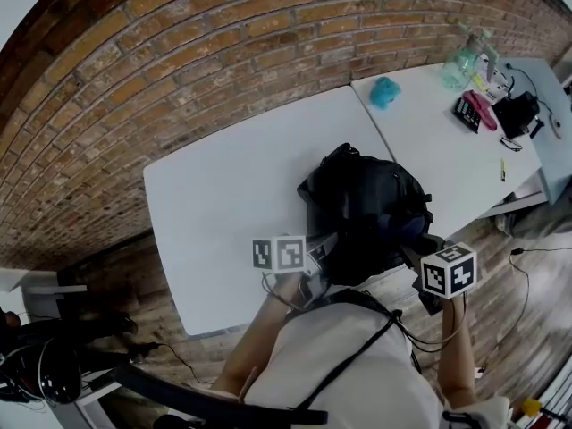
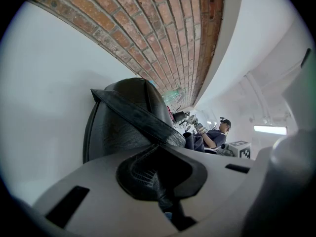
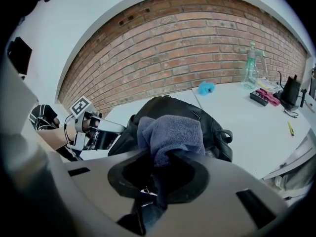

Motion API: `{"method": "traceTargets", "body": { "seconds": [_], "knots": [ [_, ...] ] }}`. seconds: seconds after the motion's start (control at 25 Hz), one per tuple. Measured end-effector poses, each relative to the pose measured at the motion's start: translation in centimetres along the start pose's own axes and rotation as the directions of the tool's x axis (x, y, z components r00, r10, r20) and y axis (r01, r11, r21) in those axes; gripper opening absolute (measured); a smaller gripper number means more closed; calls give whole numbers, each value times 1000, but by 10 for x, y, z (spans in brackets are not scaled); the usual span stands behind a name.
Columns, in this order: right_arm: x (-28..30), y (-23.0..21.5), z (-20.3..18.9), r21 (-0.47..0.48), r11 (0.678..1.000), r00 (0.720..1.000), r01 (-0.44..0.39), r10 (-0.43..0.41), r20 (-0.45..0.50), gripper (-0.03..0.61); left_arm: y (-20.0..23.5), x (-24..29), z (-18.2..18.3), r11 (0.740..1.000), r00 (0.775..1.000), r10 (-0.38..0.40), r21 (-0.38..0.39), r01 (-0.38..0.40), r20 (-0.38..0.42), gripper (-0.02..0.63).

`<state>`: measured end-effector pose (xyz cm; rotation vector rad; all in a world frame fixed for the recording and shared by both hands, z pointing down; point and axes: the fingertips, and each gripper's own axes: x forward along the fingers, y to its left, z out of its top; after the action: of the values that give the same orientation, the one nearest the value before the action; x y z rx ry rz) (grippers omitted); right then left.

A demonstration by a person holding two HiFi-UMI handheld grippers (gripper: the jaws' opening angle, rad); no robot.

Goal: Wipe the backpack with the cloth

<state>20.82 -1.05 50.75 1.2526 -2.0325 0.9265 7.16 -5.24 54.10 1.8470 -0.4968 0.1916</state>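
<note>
The cloth (image 3: 170, 135) is clamped in the right gripper (image 3: 157, 179), bunched just ahead of its jaws — the backpack (image 1: 366, 206), directly beyond, is pinched by the left gripper (image 2: 165, 191); wiping is judged hardly begun

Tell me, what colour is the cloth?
Greyish blue. The cloth shows best in the right gripper view, in front of the black backpack.

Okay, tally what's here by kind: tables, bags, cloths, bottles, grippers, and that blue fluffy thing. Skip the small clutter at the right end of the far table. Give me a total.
Tables: 2
Backpack: 1
Cloth: 1
Spray bottle: 1
Blue fluffy lump: 1
Grippers: 2 (left gripper, right gripper)
Total: 8
</note>
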Motion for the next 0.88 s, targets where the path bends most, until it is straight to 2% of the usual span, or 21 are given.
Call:
{"method": "traceTargets", "body": {
  "seconds": [0.52, 0.88],
  "knots": [
    [-7, 19, -37, -35, 997, 989, -72, 67, -130, 77, 1, 0, 0, 1000, 1000, 1, 1, -1, 2, 3],
    [-11, 30, -55, -101, 984, 960, -149, 120, -254, 77, 0, 1, 0, 1000, 1000, 10, 7, -9, -5, 3]
  ]
}}
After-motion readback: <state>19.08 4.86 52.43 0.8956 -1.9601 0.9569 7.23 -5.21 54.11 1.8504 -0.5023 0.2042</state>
